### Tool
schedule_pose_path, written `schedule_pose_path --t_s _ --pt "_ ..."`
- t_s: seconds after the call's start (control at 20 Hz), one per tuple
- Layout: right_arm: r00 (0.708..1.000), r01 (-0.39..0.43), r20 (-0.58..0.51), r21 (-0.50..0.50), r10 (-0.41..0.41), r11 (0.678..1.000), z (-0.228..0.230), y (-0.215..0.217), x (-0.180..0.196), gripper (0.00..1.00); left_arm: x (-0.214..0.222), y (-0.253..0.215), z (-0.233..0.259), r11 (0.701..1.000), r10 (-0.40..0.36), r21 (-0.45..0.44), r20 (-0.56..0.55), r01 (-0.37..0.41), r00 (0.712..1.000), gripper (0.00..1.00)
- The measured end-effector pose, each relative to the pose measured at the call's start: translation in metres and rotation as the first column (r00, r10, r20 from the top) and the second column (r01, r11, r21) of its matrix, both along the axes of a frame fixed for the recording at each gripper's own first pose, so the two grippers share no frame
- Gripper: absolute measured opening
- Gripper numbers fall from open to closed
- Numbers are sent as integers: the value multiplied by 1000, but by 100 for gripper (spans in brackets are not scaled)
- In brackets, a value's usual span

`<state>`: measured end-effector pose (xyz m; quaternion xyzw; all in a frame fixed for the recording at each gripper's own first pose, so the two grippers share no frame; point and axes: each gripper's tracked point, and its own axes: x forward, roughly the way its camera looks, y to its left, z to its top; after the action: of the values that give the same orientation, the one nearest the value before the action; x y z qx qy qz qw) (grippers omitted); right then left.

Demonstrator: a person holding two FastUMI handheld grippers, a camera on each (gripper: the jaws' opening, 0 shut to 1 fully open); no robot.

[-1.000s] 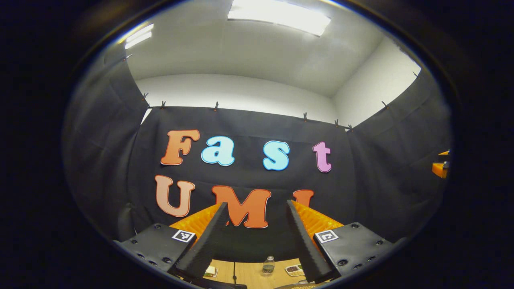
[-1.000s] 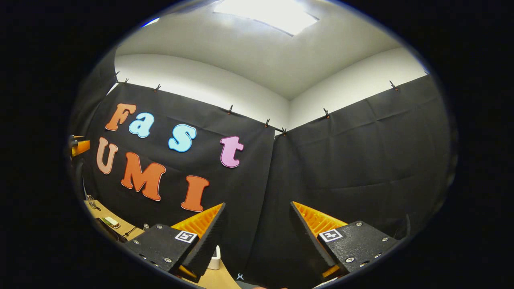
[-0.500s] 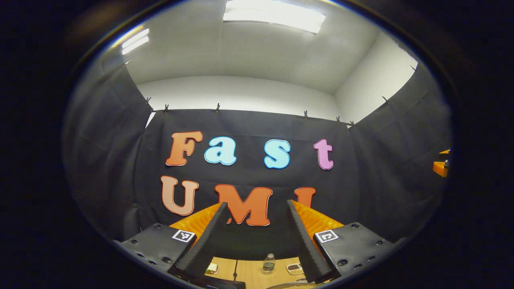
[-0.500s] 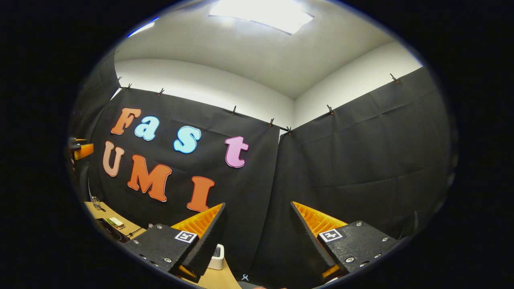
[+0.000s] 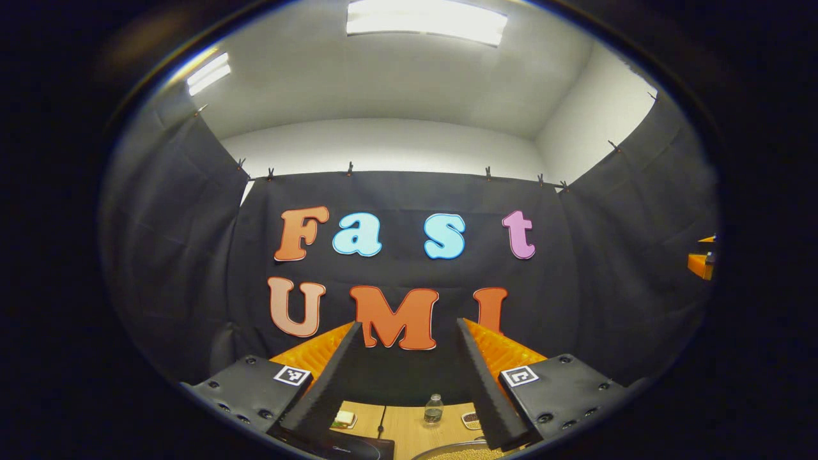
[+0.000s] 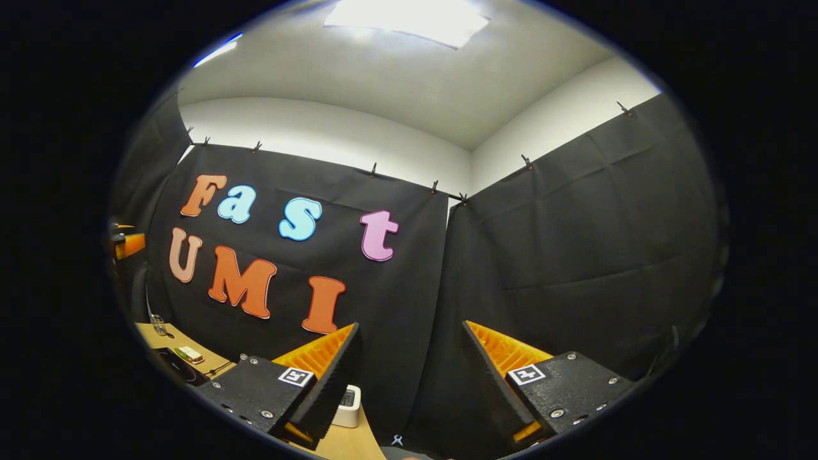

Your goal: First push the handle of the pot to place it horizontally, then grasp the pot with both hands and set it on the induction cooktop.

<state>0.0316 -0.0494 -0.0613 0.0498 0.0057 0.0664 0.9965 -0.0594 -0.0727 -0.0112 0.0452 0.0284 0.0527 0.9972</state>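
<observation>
Left gripper view
Metal rim: a curved grey edge, seemingly the pot (image 5: 457, 451), shows at the very bottom with pale grainy contents inside, between and just below the claw's fingers; its handle is out of sight.
Dark slab: a black glossy plate, likely the induction cooktop (image 5: 354, 448), lies just left of the pot on the wooden worktop (image 5: 402, 428).
Left claw (image 5: 409, 377): released, fingers spread wide with nothing between them, held above the worktop and aimed at the booth's cloth.
Background items: a small clear bottle (image 5: 434, 409), a small dish (image 5: 471, 420) and a pale block (image 5: 344, 418) stand near the far edge.

Right gripper view
Right claw (image 6: 412, 377): released as well, empty, pointed towards the booth corner.
Worktop corner: a white boxy device (image 6: 349, 406) sits just behind the left finger; the dark cooktop edge (image 6: 172, 364) shows far left.

Handling judgement
Weight: a filled metal pot is probably heavy and stiff, with smooth, slippery walls.
Hold: push the handle gently near its end, then grip opposite sides, keeping it level so nothing spills.
</observation>
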Motion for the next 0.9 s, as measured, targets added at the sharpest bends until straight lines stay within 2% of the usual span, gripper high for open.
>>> schedule_pose_path --t_s 0.1,0.35,0.55,0.7,0.75,0.8,0.9 --pt "1000 3 -3 1 -3 1000 -1 3 5 95 1 6 -1 1000 5 6 -10 -5 1000 93" --pt "1000 1 -25 33 0 999 -7 17 5 95 7 18 -22 1000 -1 -4 -50 1 999 93" --pt "1000 23 -9 -5 -23 1000 2 24 3 95 31 18 -42 998 -57 -39 -88 53 994 90" --pt "999 37 -2 -12 -37 999 9 38 5 95 43 17 -62 994 -98 -63 -134 90 986 64" --pt "999 43 -9 -12 -43 999 7 42 5 95 46 21 -73 994 -97 -70 -160 87 982 50" --pt "999 45 -18 -12 -45 999 4 47 4 95 47 21 -87 992 -110 -88 -198 94 974 25" --pt "998 49 -39 -12 -49 999 -2 56 4 95 44 10 -125 977 -176 -167 -305 129 936 8"
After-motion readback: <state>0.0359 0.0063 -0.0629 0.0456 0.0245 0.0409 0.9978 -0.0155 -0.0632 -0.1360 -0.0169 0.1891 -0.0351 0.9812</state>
